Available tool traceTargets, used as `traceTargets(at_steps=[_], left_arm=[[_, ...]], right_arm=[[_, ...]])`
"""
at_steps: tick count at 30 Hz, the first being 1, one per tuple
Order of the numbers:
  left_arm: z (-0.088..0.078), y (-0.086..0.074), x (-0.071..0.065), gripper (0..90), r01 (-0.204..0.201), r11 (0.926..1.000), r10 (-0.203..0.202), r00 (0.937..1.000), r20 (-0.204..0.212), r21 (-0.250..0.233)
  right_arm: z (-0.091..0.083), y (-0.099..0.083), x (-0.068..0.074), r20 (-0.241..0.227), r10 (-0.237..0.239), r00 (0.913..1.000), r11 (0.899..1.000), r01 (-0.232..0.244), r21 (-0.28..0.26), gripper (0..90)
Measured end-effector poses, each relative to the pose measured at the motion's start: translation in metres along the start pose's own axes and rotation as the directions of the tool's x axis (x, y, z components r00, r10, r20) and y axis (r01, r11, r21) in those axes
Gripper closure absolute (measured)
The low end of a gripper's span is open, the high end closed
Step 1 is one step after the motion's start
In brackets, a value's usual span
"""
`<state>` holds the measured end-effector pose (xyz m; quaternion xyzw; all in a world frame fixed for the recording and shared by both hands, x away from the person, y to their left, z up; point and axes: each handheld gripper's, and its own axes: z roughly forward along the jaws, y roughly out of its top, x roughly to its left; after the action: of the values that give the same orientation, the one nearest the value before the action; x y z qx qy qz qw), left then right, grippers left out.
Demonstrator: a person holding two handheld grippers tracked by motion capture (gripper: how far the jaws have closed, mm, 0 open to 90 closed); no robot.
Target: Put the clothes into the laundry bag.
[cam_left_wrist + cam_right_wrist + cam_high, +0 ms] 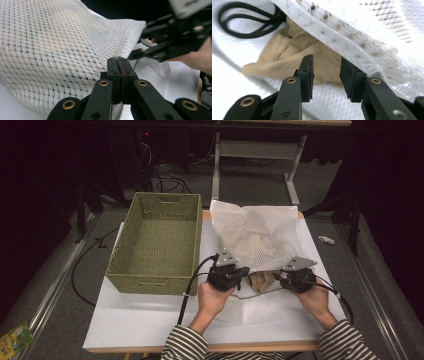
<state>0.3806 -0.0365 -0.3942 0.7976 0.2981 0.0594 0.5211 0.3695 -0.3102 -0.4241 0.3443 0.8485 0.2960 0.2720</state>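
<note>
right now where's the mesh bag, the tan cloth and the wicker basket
mesh bag point(252, 237), high view, middle of its raised netting
tan cloth point(294, 56), right gripper view, its crumpled middle
wicker basket point(150, 283), high view, its near wall

Basket point(157, 245) left of mesh bag point(255, 242)

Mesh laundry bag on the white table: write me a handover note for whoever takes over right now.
Left gripper: fingers shut on the mesh bag, holding its edge up.
Right gripper: open, nothing between its fingers, aimed at the tan cloth at the bag's mouth.
Wicker basket: beside the bag.
Done: bag mouth lifted.
Left: probably grip the cloth and pull it out; where it goes is unclear.
</note>
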Motion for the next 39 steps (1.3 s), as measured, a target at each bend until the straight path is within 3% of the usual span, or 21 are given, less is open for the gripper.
traceTargets(at_steps=[7,12,18,24,27,31,34,37,39], left_arm=[[-0.002,-0.003,0.002,89.2,0.003,1.0000,-0.003,1.0000,-0.009,0.006],[-0.001,-0.006,0.001,89.1,-0.006,0.9999,0.006,0.9998,-0.016,0.015],[-0.001,-0.008,0.000,89.0,0.000,0.9999,0.000,0.9999,-0.012,0.012],[-0.003,-0.010,0.000,89.0,0.003,0.9998,-0.003,0.9999,-0.010,0.021],[-0.003,-0.012,0.000,89.0,0.007,0.9997,-0.006,0.9999,-0.009,0.024],[-0.001,-0.013,0.000,89.0,0.012,0.9997,-0.012,0.9999,-0.005,0.022],[-0.001,-0.013,-0.001,89.0,0.011,0.9998,-0.011,0.9999,-0.001,0.015],[-0.001,-0.011,-0.003,89.2,0.008,0.9999,-0.008,1.0000,0.002,0.015],[-0.001,-0.010,-0.004,89.2,0.002,0.9998,-0.003,1.0000,0.005,0.019]], right_arm=[[-0.026,-0.016,-0.009,0.053,0.028,0.9982,0.998,-0.025,-0.050,59.3],[-0.036,-0.029,-0.014,0.089,0.058,0.9943,0.997,-0.053,-0.052,56.0],[-0.016,-0.039,-0.017,0.104,0.048,0.9934,0.998,-0.052,0.036,51.8],[0.011,-0.046,-0.022,0.022,0.078,0.9967,0.990,-0.080,0.115,53.2],[0.014,-0.049,-0.023,-0.011,0.083,0.9965,0.987,-0.080,0.141,62.3],[0.013,-0.052,-0.026,-0.082,0.095,0.9921,0.984,-0.082,0.156,86.2],[0.011,-0.051,-0.022,-0.067,0.062,0.9958,0.985,-0.050,0.164,86.9],[-0.003,-0.050,-0.013,-0.076,0.073,0.9944,0.994,-0.066,0.086,73.4],[-0.015,-0.047,-0.005,-0.133,0.069,0.9887,0.998,-0.068,0.014,72.9]])
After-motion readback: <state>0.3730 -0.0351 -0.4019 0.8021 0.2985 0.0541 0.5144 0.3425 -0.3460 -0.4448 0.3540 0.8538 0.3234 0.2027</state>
